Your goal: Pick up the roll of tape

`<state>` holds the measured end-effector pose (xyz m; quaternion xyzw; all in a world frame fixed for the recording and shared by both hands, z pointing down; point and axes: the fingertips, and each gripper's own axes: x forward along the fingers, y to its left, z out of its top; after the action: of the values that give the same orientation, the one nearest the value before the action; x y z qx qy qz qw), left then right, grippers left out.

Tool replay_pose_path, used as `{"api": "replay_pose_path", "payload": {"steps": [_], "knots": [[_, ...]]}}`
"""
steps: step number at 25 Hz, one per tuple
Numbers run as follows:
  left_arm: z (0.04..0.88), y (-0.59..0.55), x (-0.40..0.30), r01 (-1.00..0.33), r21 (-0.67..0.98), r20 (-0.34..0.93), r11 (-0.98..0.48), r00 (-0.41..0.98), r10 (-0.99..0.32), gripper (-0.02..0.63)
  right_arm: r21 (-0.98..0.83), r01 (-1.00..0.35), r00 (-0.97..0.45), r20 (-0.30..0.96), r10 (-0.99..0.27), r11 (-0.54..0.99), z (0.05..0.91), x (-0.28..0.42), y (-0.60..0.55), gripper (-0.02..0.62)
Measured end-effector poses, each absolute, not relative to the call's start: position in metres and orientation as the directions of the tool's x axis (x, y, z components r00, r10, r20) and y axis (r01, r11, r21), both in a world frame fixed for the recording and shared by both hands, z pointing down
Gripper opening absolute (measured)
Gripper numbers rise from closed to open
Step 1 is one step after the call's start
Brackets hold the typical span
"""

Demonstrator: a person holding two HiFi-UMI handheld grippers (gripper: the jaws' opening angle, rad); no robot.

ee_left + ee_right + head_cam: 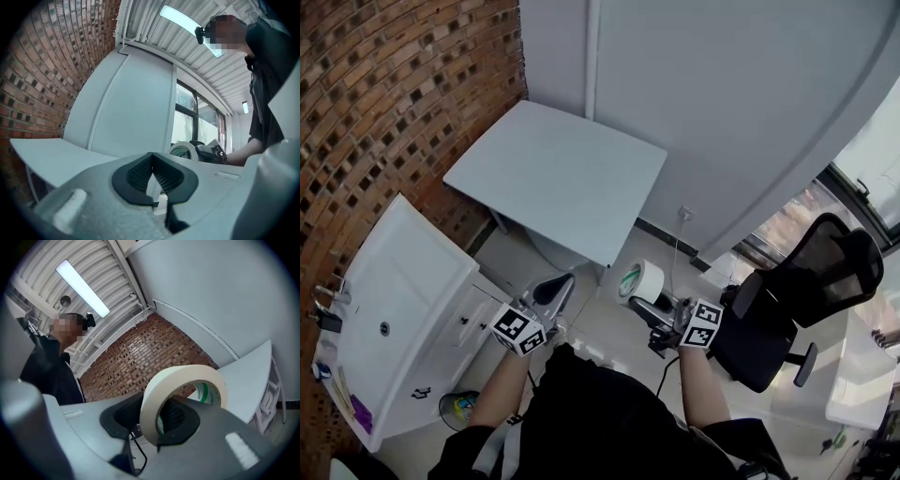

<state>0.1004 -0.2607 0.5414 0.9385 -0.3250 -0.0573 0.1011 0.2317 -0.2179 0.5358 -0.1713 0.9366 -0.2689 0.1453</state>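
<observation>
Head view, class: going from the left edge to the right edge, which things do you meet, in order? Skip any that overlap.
white washbasin unit → left gripper → roll of tape → black office chair

No words can be read; the green print inside the roll of tape (185, 373) is too blurred.

Black top (591, 403), grey tongs (152, 161), b/w marker cubes (518, 330)
</observation>
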Motion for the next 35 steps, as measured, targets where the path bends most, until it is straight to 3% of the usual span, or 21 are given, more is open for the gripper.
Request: {"api": "replay_pose_path", "payload": {"steps": [13,22,29,35], "knots": [[0.533,-0.174,0.083,-0.74,0.197,-0.055,-0.643,0.647,-0.761,0.002,-0.548,-0.158,-0.918,-0.224,-0.327,0.821,0.529,0.236,-0.15,0.107],[0.523,-0.183,0.082,-0.674,0.187,-0.063,-0.714,0.717,-0.694,0.002,-0.539,-0.229,-0.899,-0.203,-0.389,0.81,0.529,0.241,-0.156,0.106],[0.522,-0.207,0.024,-0.712,0.195,-0.053,-0.675,0.68,-0.732,0.002,-0.509,-0.267,-0.904,-0.161,-0.395,0.818,0.524,0.193,-0.175,0.106],[0.525,-0.207,0.015,-0.684,0.215,-0.07,-0.697,0.701,-0.71,0.002,-0.508,-0.286,-0.891,-0.17,-0.42,0.812,0.526,0.175,-0.178,0.106]]}}
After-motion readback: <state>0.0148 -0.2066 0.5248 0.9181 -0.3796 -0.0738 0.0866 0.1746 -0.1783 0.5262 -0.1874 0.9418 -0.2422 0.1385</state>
